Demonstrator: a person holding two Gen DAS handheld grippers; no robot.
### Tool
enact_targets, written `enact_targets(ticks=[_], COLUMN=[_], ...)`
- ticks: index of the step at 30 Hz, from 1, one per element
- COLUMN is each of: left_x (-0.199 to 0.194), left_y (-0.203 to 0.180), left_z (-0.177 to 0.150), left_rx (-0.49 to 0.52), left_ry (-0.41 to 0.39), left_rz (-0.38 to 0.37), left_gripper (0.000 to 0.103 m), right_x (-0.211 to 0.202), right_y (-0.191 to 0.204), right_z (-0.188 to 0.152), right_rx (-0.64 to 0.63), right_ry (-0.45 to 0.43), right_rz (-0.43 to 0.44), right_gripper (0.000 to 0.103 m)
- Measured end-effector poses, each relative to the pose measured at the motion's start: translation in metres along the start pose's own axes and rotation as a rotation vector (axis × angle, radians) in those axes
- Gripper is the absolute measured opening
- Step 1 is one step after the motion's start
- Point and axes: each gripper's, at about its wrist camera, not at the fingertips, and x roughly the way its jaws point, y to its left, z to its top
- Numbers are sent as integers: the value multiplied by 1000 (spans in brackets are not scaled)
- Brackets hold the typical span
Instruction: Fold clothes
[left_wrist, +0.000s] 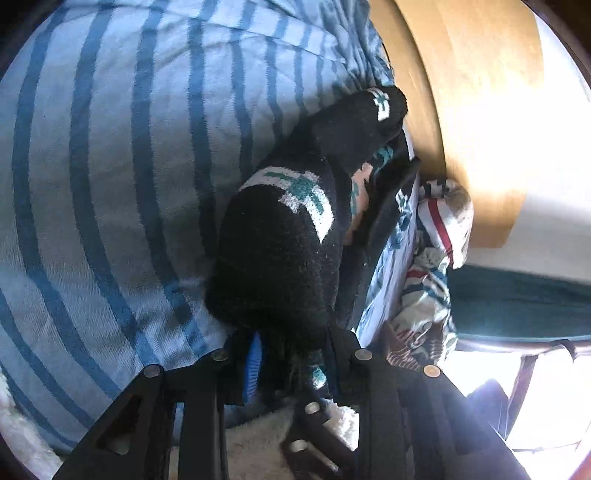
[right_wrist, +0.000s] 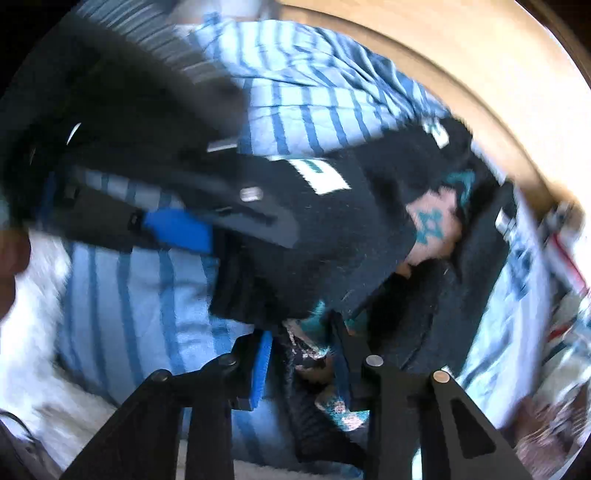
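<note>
On the blue striped cloth (left_wrist: 110, 166) that covers the surface we have a black knit garment (left_wrist: 280, 240) with white and teal cross marks, bunched into a thick roll that runs from our left gripper (left_wrist: 291, 354) away toward the wooden board (left_wrist: 472, 110) at the far edge. The near end of that roll sits right between the left fingers (left_wrist: 255, 362), one of them with a blue pad, and the pads press on the wool, so the left tongs are gripping the garment. Over in the right wrist view things are blurred, but we can see the right gripper (right_wrist: 303, 354) with the garment's teal and pink patterned edge caught between its blue-padded finger and the black one, the jaws drawn in on the fabric, gripping it too. In that same view the left gripper (right_wrist: 177, 229) comes in from the left, its blue pad lying against the black knit. Just beside the garment, toward the board, lies a flat folded pile (left_wrist: 391, 258) of dark and pale patterned cloth, and beyond that a crumpled white piece with red and blue stripes (left_wrist: 447, 221), wedged against the board. Under us, at the near edge, there is white fleecy fabric (left_wrist: 255, 446) beneath the striped cloth.
</note>
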Motion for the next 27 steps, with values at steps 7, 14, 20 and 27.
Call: enact_targets(ticks=[7,14,20,27], left_x=[-5,46,47,46], left_y=[13,21,16,11], left_z=[1,8,1,-2], left_rx=[-89,-209,-176,-161], left_ry=[-69,56,40,27], left_rz=[67,-55,-20,-19], left_gripper=[73,56,34,33], right_x=[-9,-9,-27,-25], right_y=[-26,-22,-44,-177], right_z=[-4,-5,-25,-102], right_rx=[104,107,192,913], right_ry=[-20,-15,-1,78], right_rz=[75,78,39,261], right_gripper=[22,23,51,69])
